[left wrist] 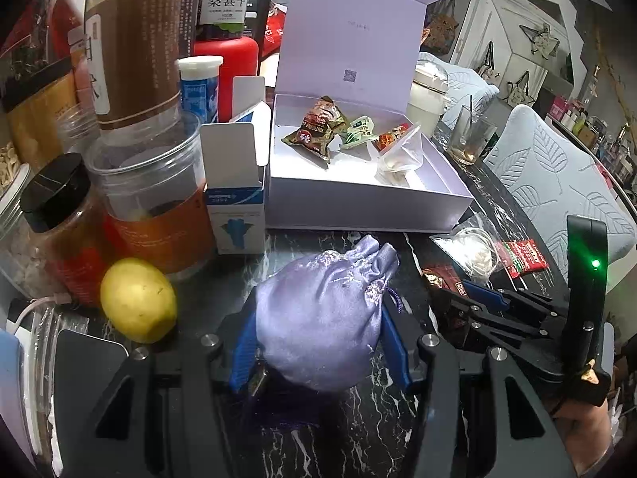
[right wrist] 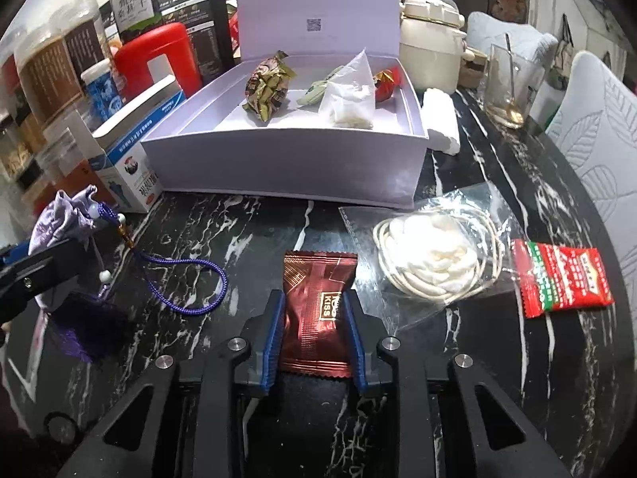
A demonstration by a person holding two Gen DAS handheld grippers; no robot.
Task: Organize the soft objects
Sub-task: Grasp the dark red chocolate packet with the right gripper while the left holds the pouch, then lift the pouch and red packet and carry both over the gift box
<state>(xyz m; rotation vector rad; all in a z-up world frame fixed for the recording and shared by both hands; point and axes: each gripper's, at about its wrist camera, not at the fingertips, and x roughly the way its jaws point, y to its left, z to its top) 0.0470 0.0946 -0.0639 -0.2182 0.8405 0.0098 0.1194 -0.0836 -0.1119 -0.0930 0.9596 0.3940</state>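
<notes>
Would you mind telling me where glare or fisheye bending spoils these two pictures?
Left wrist view: the satin pouch shines with soft highlights, a green lamp flares, and the jars at the left bow outward. Right wrist view: the foil candy wrapper and plastic bag glint, and the white box curves.

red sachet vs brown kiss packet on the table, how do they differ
The brown kiss packet is dark, glossy and pinched between the right gripper's pads; the red sachet is bright red with green print and lies free further right. The packet looks longer, the sachet squarer. Both are sealed and still outside the white box.
</notes>
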